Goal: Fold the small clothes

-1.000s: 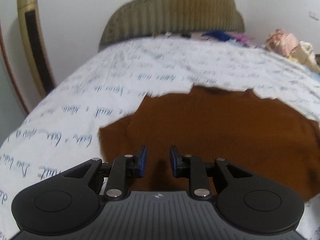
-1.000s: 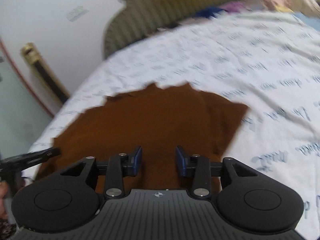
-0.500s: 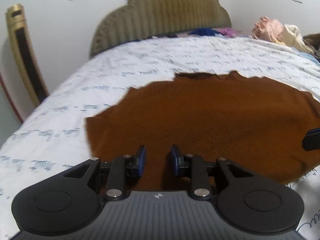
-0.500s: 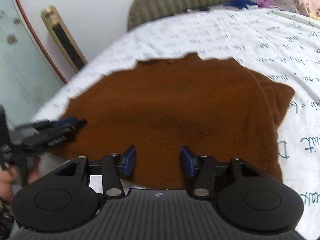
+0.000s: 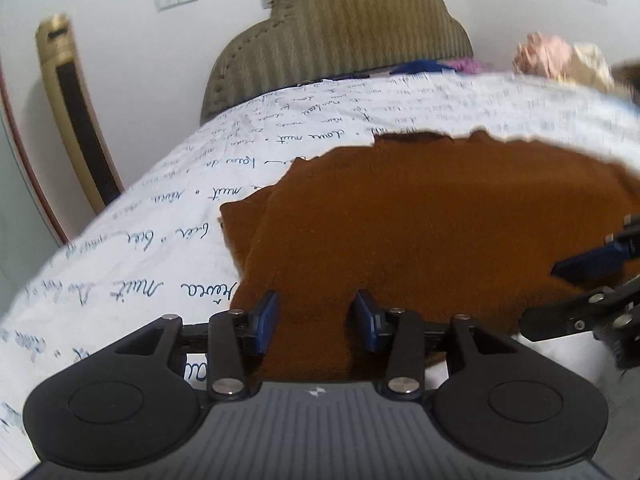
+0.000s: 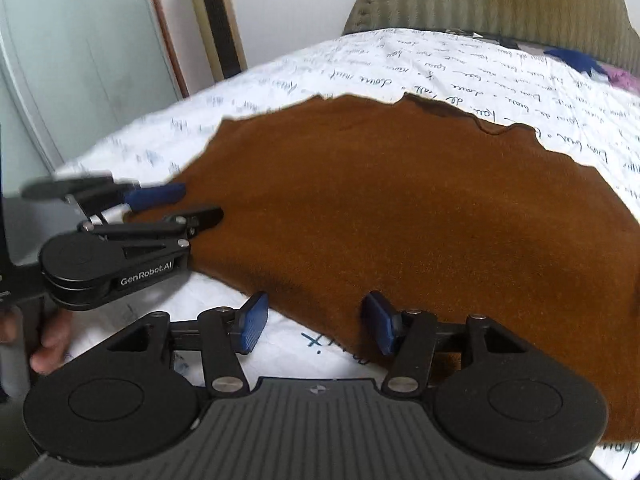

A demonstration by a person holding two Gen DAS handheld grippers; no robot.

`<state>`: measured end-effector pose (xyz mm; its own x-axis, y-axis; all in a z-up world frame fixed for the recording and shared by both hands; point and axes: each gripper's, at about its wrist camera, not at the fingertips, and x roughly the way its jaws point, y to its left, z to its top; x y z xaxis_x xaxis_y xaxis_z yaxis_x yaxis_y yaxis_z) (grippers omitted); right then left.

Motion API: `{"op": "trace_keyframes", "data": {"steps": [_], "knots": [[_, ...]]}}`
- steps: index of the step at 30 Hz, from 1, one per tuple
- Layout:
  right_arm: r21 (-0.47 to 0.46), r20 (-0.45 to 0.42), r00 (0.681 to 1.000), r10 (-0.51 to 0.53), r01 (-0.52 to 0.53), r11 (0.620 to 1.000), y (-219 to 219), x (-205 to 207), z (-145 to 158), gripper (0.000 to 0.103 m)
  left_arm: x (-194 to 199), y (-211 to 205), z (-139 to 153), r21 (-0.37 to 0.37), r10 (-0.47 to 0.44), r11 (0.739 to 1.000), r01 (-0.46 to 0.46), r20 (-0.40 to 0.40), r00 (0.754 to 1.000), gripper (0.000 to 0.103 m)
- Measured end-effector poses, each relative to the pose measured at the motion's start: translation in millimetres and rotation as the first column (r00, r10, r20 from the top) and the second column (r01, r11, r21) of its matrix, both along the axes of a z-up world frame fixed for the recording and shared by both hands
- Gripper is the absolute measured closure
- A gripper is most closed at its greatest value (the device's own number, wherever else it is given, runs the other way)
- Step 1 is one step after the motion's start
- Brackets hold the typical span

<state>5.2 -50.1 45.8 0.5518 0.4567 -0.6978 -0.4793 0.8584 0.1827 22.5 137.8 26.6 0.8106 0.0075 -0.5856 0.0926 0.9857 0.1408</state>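
A brown knitted garment (image 5: 440, 216) lies flat on the bed, with a folded layer at its left side; it also fills the right wrist view (image 6: 400, 208). My left gripper (image 5: 316, 318) is open over the garment's near edge, with cloth between the jaws but not pinched. It also shows in the right wrist view (image 6: 196, 204) at the garment's left edge. My right gripper (image 6: 314, 322) is open just above the near hem. Its fingers (image 5: 588, 264) show at the right of the left wrist view.
The bed sheet (image 5: 160, 240) is white with blue handwriting print. An olive ribbed headboard (image 5: 352, 36) stands at the far end, with loose clothes (image 5: 560, 60) piled at the far right. A gold-framed panel (image 5: 72, 112) and a glass door (image 6: 72, 60) stand to the left.
Both grippers have pulled back toward the near hem and opened wider. The left gripper has shifted to the garment's left part, and the right gripper has turned left.
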Motion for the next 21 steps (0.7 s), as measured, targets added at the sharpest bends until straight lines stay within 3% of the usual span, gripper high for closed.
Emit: {"op": "trace_keyframes", "data": {"steps": [3,7,10,11,13,15,18,21], "knots": [[0.087,0.014,1.000,-0.014,0.012,0.996,-6,-2,13,0.047,7,12,3,-0.065,0.002,0.998,-0.004,-0.031,1.000,0.061],[0.093,0.036,0.999,-0.007,0.003,0.996,7,8,12,0.047,12,16,7,-0.074,0.024,0.997,-0.029,-0.067,0.997,0.061],[0.042,-0.044,0.999,0.030,-0.028,0.999,22,11,-13,0.046,11,19,11,-0.049,0.047,0.998,-0.051,-0.074,0.996,0.056],[0.021,0.014,0.999,0.041,-0.042,0.999,25,6,-14,0.044,11,21,11,-0.047,0.055,0.997,-0.059,-0.079,0.995,0.053],[-0.014,0.009,0.999,0.052,-0.052,0.999,30,4,-9,0.044,10,27,12,-0.055,0.069,0.996,-0.074,-0.091,0.993,0.050],[0.016,0.005,0.999,0.051,-0.052,0.999,29,3,3,0.044,10,33,13,-0.073,0.075,0.994,-0.083,-0.099,0.992,0.050],[0.034,0.068,0.997,0.046,-0.049,0.998,34,0,19,0.045,12,41,17,-0.067,0.101,0.992,-0.107,-0.093,0.991,0.050],[0.014,0.058,0.998,0.032,-0.033,0.999,49,8,14,0.044,14,48,21,-0.050,0.118,0.991,-0.122,-0.078,0.990,0.050]]}}
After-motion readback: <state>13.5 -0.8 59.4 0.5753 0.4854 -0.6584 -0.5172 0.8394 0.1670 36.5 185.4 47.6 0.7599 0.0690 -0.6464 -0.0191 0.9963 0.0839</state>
